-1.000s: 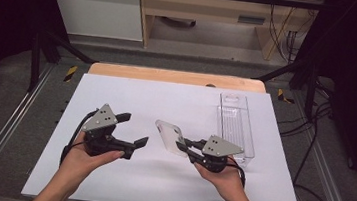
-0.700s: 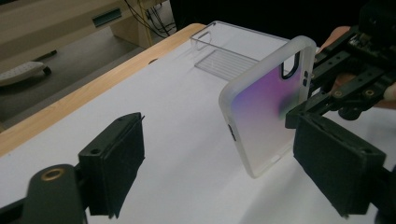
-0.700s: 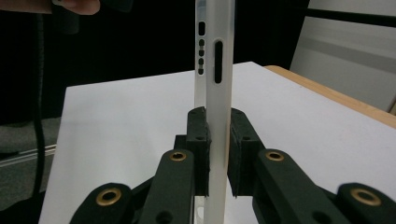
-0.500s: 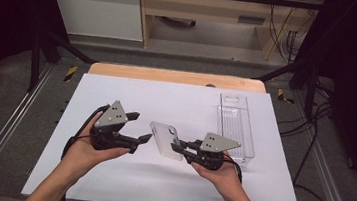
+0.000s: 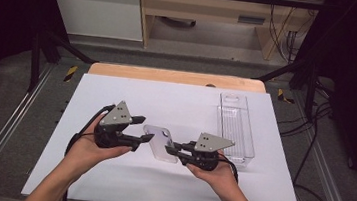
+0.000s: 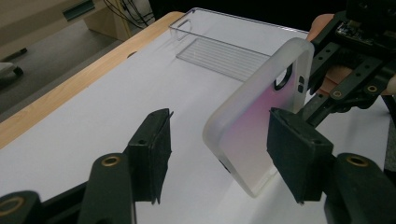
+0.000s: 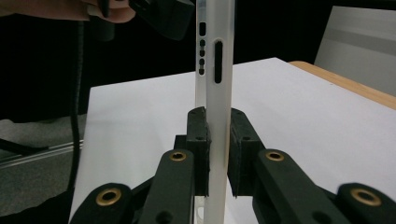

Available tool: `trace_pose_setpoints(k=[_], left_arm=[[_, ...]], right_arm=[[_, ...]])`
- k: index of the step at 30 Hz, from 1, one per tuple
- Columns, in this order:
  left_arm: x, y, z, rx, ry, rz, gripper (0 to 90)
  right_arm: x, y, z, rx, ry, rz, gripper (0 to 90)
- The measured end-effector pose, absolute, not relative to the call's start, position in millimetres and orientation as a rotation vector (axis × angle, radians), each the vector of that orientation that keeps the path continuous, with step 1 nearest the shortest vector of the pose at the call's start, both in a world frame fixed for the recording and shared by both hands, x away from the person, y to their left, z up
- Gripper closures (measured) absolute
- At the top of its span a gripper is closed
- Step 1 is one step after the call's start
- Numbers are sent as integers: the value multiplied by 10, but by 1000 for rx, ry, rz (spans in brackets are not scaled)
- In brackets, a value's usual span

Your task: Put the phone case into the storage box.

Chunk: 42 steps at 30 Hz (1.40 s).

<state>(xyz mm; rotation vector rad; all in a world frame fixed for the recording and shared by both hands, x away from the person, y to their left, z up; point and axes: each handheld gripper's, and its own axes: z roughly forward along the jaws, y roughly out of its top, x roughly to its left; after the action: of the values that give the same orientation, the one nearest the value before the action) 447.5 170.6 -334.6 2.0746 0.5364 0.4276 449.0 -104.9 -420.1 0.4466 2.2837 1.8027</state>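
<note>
Here, white table (image 5: pixel 108 173), right gripper (image 5: pixel 170 149) clamping phone case (image 5: pixel 159 141), left gripper (image 5: pixel 144 128) wide, dark room

the left hand-held gripper (image 6: pixel 215 144) stands wide open around a frosted translucent phone case (image 6: pixel 254 126), its right pad (image 6: pixel 292 149) just beside the case edge. behind, a clear ribbed plastic tray (image 6: pixel 224 49) lies on the white worktop (image 6: pixel 93 107).

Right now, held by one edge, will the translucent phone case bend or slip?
Probably light: the right gripper holds the phone case up alone. It looks thin and open-backed, so likely somewhat flexible. Its smooth frosted surface may slip between the pads.
</note>
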Motion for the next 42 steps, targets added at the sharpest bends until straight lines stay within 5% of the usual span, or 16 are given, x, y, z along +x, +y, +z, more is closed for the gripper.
trace_pose_setpoints(k=[16, 33, 40, 42], left_arm=[[4470, 1765, -3355, 2071, 495, 360, 486], [4424, 1810, -3301, 2111, 446, 303, 784], [4406, 1821, -3274, 2102, 453, 303, 801], [4405, 1831, -3265, 2104, 463, 315, 803]], right_arm=[[4495, -950, -4212, 427, 2358, 1857, 812], [4556, -924, -4236, 462, 2386, 1863, 814], [4575, -917, -4224, 495, 2365, 1865, 759], [4578, -921, -4209, 508, 2355, 1849, 681]])
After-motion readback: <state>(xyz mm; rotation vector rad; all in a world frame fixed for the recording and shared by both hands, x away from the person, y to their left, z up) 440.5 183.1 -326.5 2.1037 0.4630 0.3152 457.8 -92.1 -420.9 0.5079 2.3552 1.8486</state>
